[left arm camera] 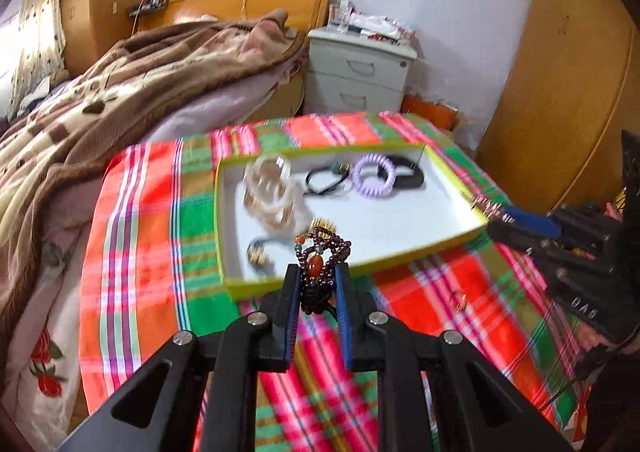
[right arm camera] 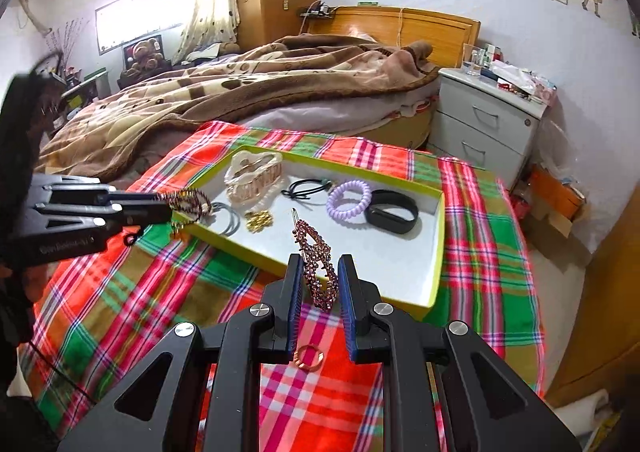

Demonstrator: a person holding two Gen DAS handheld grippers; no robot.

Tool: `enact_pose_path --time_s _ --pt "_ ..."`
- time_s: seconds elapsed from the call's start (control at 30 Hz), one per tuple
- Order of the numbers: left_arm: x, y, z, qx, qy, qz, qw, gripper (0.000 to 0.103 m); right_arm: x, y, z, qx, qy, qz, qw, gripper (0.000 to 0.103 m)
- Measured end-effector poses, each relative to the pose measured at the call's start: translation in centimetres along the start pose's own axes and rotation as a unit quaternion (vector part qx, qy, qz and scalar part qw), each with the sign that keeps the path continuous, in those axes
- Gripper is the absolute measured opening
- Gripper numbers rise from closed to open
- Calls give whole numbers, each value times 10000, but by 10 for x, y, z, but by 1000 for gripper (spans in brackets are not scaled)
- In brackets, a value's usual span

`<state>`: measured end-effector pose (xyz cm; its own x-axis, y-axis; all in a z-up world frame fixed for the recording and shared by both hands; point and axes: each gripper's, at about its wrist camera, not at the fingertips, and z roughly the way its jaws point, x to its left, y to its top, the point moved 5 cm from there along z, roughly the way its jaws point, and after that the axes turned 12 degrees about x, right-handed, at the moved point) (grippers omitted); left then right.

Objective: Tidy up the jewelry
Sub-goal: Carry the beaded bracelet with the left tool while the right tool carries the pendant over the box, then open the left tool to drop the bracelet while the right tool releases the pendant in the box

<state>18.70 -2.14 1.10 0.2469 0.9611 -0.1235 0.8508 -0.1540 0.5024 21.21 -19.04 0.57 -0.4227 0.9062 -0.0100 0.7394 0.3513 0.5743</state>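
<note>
Left gripper [left arm camera: 317, 272], clenched on a dark beaded bracelet [left arm camera: 322, 268] with orange beads, hangs over the near edge of the yellow-rimmed tray [left arm camera: 224, 236], close to its near left corner; right gripper [right arm camera: 319, 272], clamped on a rhinestone hair clip [right arm camera: 316, 264], hangs over the tray's near edge further right. Both pieces are airborne, neither yet touching the tray floor. Within the tray lie a pale claw clip [right arm camera: 252, 176], a black hair tie [right arm camera: 306, 190], a lilac coil tie [right arm camera: 348, 202], a black band [right arm camera: 392, 210], grey ties [right arm camera: 228, 218] and a small gold piece [right arm camera: 258, 218]. The open white floor along the near and right edges looks the best landing zone. Probably each piece should be carried clear of the rim and lowered until it rests before the jaws part, so that the loose bracelet strands do not drape over the edge. A gold ring [right arm camera: 308, 358] waits on the plaid cloth [right arm camera: 120, 312] outside the tray.
</note>
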Motion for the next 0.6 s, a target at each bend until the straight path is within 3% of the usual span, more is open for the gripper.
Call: enact_pose_path --time_s 0.3,0.6 --pt "-18 39 15 -62 -285 156 9995 18 -26 17 23 229 -214 145 9994 18" --pt "-34 58 61 259 -525 164 9982 18 -40 28 57 599 -347 164 9975 18"
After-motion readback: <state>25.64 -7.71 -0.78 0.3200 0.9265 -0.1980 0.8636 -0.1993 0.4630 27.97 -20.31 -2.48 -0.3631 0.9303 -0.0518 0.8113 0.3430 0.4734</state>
